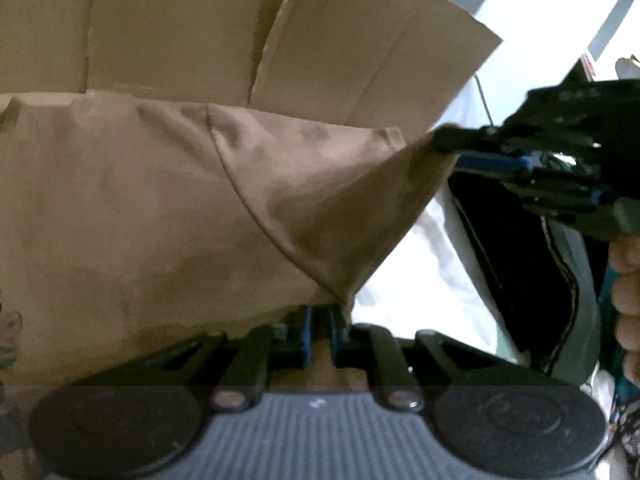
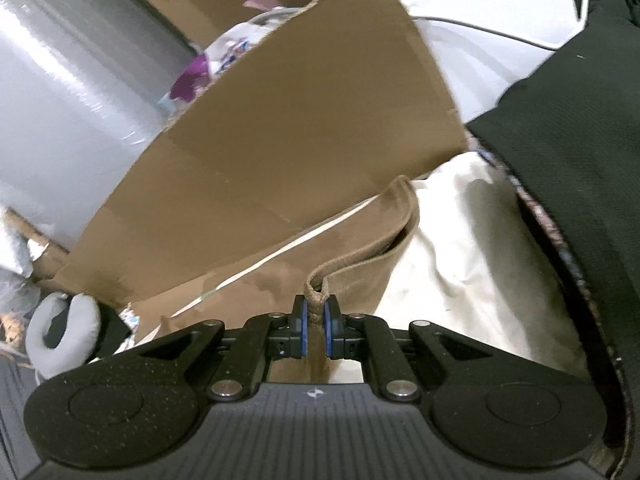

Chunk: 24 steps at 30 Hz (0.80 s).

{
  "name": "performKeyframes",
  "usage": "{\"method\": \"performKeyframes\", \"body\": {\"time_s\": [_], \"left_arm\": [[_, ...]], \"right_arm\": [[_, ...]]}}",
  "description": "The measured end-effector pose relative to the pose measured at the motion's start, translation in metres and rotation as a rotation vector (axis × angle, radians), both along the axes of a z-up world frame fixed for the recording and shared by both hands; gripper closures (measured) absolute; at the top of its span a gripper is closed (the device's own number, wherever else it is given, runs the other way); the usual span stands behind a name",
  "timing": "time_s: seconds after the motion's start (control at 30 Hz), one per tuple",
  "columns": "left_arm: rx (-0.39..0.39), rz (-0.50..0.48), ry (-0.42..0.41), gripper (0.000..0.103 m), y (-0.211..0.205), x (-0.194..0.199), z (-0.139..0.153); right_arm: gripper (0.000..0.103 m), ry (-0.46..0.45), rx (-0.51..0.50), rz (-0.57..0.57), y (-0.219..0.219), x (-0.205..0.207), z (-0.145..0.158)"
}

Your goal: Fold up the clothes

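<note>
A brown garment lies spread in front of a cardboard sheet. At the bottom of the left wrist view, my left gripper is shut on the garment's near corner, the cloth pinched between its blue pads. Off to the right, my right gripper holds another corner, lifted so that the edge stretches taut between the two. In the right wrist view the right gripper is shut on a bunched hem of the brown garment, which droops below the pads.
White cloth lies under and beside the garment. A dark garment covers the right side. A plastic-wrapped grey roll stands at the left, with a grey cushion below it. A hand's fingers show at the right edge.
</note>
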<state>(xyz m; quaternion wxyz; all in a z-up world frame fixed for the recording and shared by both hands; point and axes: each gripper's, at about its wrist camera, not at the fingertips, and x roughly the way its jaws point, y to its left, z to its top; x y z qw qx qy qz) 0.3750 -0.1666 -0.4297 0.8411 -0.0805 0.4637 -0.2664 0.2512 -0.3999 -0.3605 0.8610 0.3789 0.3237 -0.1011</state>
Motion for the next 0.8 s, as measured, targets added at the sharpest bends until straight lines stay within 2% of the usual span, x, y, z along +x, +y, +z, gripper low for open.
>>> {"method": "performKeyframes", "body": {"time_s": [0.47,0.8], "left_arm": [[-0.070,0.050,0.046,0.098,0.004,0.002,-0.014],[-0.153,0.108,0.089,0.103,0.013,0.001,-0.024]], "right_arm": [[0.097,-0.065,0.090,0.155,0.025,0.006,0.010],[0.097,-0.046,0.196,0.221,0.043,0.013,-0.002]]}}
